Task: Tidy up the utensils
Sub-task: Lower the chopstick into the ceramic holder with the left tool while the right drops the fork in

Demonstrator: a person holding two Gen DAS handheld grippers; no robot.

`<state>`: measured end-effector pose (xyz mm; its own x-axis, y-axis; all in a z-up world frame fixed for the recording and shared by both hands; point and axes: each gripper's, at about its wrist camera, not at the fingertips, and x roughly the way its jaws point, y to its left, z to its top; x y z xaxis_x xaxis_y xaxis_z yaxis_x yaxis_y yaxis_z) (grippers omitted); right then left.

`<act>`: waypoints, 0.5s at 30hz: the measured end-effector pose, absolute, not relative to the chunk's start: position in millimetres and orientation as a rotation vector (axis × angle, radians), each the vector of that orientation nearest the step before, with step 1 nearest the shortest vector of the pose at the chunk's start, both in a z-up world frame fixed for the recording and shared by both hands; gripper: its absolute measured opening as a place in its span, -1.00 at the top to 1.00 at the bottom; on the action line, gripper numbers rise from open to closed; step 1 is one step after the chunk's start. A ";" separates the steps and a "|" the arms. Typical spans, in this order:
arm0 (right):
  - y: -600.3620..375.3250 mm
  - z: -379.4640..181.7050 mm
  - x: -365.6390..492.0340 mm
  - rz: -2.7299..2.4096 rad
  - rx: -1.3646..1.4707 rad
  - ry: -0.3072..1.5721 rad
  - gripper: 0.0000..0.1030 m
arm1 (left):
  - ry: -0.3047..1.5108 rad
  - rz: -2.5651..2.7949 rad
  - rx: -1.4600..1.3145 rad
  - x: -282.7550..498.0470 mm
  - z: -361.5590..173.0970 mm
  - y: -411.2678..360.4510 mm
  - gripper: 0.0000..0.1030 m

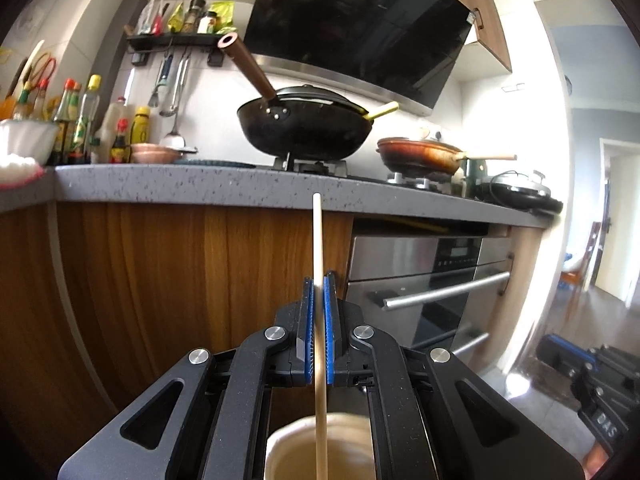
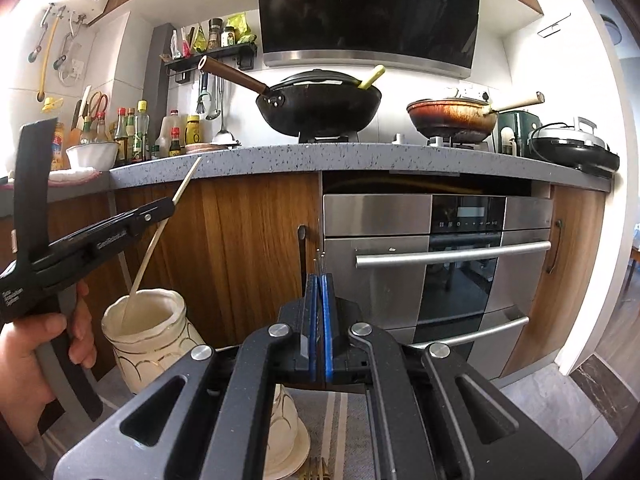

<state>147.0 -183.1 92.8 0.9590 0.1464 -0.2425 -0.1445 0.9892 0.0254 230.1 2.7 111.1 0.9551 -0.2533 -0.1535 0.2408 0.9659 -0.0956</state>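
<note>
Cream ceramic jar (image 2: 144,320): stood on the floor before the wooden cabinet. Left claw (image 1: 319,292): clamped on a wooden chopstick (image 1: 318,240), lower end lodged inside the jar. Right claw (image 2: 319,292): closed on thin metal-tipped utensils (image 2: 319,262).

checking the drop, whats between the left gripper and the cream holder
Only the chopstick: the left gripper pinches it mid-length and its lower end dips into the cream holder, in the right wrist view.

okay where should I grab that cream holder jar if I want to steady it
Grip the cream jar at its narrowed neck just below the flared rim, coming from the side; the chopstick and left gripper occupy the space above its mouth.
</note>
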 end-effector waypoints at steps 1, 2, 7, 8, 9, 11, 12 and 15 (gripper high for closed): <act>-183.4 92.7 147.7 0.149 0.008 0.249 0.96 | 0.171 -0.255 -0.079 227.3 108.4 4.3 0.90; -183.1 92.0 148.5 0.153 0.008 0.255 0.96 | 0.173 -0.263 -0.084 221.9 105.0 7.3 0.90; -182.1 89.7 149.5 0.160 0.013 0.265 0.96 | 0.196 -0.237 -0.028 196.2 91.7 9.8 0.90; -182.3 89.5 149.6 0.160 0.015 0.265 0.96 | 0.198 -0.230 -0.016 192.1 89.7 9.7 0.90; -181.7 88.8 149.9 0.160 0.016 0.267 0.95 | 0.205 -0.223 -0.002 186.5 86.7 10.0 0.90; -180.1 87.4 150.4 0.158 0.013 0.270 0.95 | 0.217 -0.216 0.007 180.2 83.1 10.8 0.90; -178.8 86.4 151.0 0.158 0.012 0.273 0.95 | 0.229 -0.212 0.012 178.4 81.4 11.2 0.90; -176.5 84.5 151.6 0.161 0.008 0.279 0.95 | 0.259 -0.206 0.028 177.8 77.8 10.9 0.82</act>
<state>151.6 -176.5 84.5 0.9486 0.1597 -0.2734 -0.1575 0.9871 0.0299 177.8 10.9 77.8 0.9458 -0.1985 -0.2571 0.2057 0.9786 0.0011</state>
